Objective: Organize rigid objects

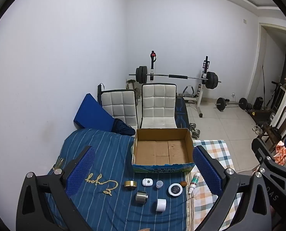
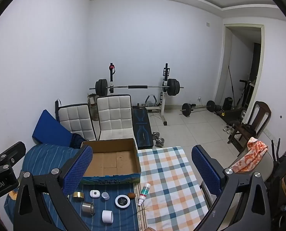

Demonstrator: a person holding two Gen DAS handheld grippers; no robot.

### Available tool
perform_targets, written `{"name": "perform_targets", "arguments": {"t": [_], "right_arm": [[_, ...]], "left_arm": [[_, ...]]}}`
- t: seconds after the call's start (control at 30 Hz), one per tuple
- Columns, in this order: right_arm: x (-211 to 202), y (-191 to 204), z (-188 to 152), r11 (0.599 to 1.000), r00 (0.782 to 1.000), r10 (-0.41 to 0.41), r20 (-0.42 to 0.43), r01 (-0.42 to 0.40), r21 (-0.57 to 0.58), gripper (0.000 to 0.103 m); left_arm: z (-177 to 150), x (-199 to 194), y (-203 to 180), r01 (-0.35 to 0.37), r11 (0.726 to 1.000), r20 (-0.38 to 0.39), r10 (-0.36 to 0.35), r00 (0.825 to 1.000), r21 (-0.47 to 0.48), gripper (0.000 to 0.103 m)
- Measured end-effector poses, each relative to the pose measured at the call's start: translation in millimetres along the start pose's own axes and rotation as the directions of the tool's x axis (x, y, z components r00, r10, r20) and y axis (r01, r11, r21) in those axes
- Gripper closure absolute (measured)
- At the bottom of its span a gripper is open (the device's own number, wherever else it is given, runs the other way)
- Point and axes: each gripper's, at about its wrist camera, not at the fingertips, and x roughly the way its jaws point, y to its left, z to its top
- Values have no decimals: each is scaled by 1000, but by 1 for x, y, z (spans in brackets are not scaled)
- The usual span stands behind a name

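Observation:
An empty open cardboard box (image 1: 163, 152) (image 2: 112, 158) stands on the blue striped bedding. In front of it lie small objects: a gold ring-shaped tin (image 1: 130, 184) (image 2: 78, 195), a white rounded case (image 1: 147, 182) (image 2: 94, 193), a clear cap (image 1: 159, 184) (image 2: 105, 195), a round black-faced white disc (image 1: 175, 190) (image 2: 122, 201), a brown nut (image 1: 183, 183) (image 2: 131, 195), a white tube (image 1: 194, 182) (image 2: 143, 194), a steel cylinder (image 1: 142, 197) (image 2: 88, 208) and a white cylinder (image 1: 160, 204) (image 2: 107, 216). My left gripper (image 1: 144, 169) and right gripper (image 2: 141, 167) are both open and empty, held above the objects.
A checked cloth (image 2: 169, 175) covers the right side of the surface. Two white padded chairs (image 1: 158, 105) and a blue cushion (image 1: 92, 113) stand behind the box. A barbell rack (image 1: 175, 77), dumbbells (image 1: 195, 131) and a wooden chair (image 2: 252, 123) are farther off.

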Motion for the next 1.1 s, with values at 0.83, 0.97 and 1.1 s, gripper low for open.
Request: {"name": "perform_targets", "arguments": {"t": [0.83, 0.97, 1.1], "right_arm": [[0, -3, 0, 1000, 1000, -12, 4, 12, -8, 0], [0, -3, 0, 1000, 1000, -12, 4, 12, -8, 0], [-1, -1, 0, 1000, 1000, -11, 4, 11, -9, 0]], "left_arm": [[4, 2, -2, 5, 1000, -7, -5, 1000, -5, 0], [3, 1, -2, 5, 1000, -7, -5, 1000, -6, 0], [4, 2, -2, 5, 1000, -8, -5, 1000, -7, 0]]}}
